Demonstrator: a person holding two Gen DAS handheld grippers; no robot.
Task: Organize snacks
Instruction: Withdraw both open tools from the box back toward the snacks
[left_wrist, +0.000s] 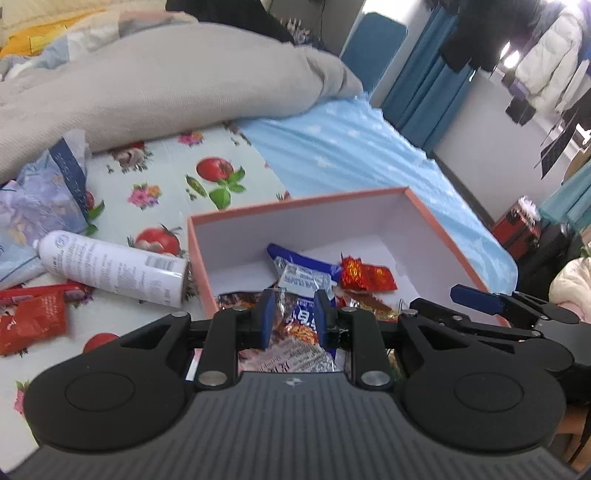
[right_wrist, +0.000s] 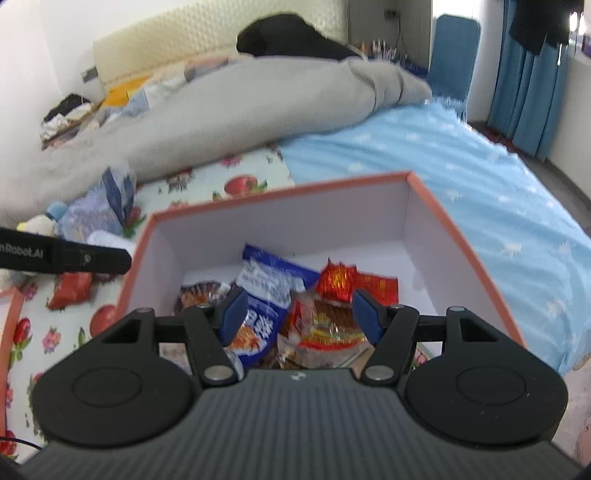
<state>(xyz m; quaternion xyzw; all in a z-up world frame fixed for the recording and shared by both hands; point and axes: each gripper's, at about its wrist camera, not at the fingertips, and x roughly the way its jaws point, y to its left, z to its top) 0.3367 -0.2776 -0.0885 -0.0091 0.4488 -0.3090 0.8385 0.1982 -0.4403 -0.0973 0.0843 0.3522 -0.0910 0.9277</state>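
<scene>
The only clear lettering is "nRobot.AI" on the black left gripper (right_wrist: 66, 254) at the left edge of the right wrist view; the print on the crinkled foil packets is too blurred to read. The snacks (right_wrist: 266, 295), blue-white and red-gold packets, lie in a coral-rimmed cardboard box (right_wrist: 280, 192) with white walls, mid-frame. Only the left wrist view shows a white bottle (left_wrist: 114, 267) lying left of the box. The left gripper (left_wrist: 291, 319) stands narrow, the right gripper (right_wrist: 299, 317) wider; neither grips anything.

Bed (left_wrist: 351, 147) — floral sheet (left_wrist: 162, 177), orange-rimmed box (left_wrist: 295, 205), white spray can (left_wrist: 110, 266), red packets (left_wrist: 29, 317), grey duvet (left_wrist: 166, 81)
</scene>
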